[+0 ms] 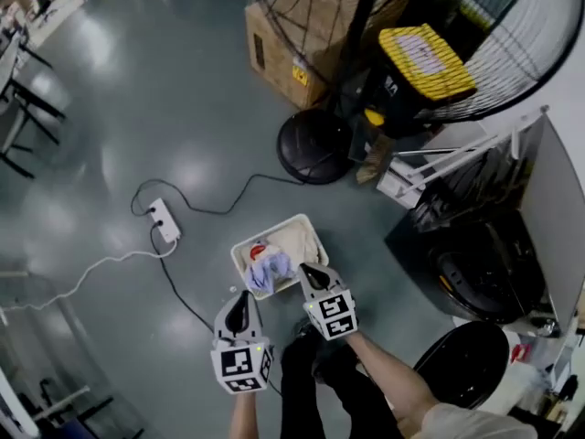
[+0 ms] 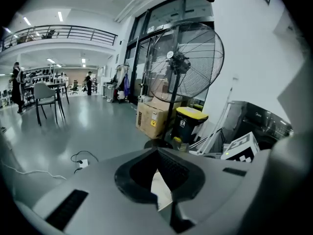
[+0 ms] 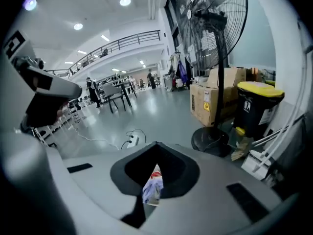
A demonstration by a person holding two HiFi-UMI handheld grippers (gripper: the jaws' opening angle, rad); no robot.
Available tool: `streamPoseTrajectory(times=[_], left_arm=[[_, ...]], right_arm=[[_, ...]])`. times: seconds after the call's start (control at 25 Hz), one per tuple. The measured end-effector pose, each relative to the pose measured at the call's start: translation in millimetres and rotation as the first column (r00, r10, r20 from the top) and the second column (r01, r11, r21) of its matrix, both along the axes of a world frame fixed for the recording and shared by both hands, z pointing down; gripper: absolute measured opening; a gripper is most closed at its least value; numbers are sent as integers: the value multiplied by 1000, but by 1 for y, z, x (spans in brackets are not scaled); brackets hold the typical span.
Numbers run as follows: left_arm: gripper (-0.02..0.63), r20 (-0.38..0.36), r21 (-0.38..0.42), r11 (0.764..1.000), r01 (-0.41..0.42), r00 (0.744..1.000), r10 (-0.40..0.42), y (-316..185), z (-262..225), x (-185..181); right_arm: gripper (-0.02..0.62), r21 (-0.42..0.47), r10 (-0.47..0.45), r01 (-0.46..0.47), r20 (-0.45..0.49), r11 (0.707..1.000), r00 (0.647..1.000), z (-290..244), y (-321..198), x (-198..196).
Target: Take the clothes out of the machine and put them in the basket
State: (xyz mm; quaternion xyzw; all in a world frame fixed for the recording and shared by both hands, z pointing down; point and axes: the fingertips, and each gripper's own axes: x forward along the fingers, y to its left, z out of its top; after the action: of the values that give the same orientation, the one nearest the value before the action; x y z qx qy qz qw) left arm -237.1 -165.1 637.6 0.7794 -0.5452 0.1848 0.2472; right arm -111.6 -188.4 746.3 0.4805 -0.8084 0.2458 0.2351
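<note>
While my left claw (image 1: 243, 296) and right claw (image 1: 304, 269) hang pinched closed, holding nothing, above the near side of the basket (image 1: 267, 232), the clothes (image 1: 271, 265) lie heaped in it just beyond the tips; the machine (image 1: 475, 273) stands to my right, nearer the right claw; drum contents unclear.

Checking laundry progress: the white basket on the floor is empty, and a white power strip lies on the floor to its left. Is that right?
Not quite. The white basket is not empty: it holds clothes, as the head view shows. The white power strip does lie on the floor to its left.
</note>
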Motion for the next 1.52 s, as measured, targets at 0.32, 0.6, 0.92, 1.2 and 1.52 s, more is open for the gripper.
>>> streamPoseTrajectory(times=[0.32, 0.6, 0.92, 1.2, 1.52], left_arm=[[17, 5, 80, 969, -234, 972, 235, -14, -109, 118], [17, 0, 147, 875, -461, 885, 466, -11, -201, 249], [17, 23, 204, 731, -651, 750, 661, 29, -294, 348], [17, 15, 275, 660, -699, 689, 724, 66, -363, 393], [17, 27, 339, 583, -739, 627, 779, 100, -397, 423]], right_arm=[[23, 126, 185, -188, 34, 974, 982, -169, 27, 113], [23, 217, 446, -442, 36, 870, 894, -289, 79, 260], [21, 286, 724, -695, 8, 660, 690, -391, 204, 393], [21, 384, 823, -758, -8, 528, 568, -473, 304, 448], [21, 446, 879, -791, 18, 419, 476, -519, 365, 465]])
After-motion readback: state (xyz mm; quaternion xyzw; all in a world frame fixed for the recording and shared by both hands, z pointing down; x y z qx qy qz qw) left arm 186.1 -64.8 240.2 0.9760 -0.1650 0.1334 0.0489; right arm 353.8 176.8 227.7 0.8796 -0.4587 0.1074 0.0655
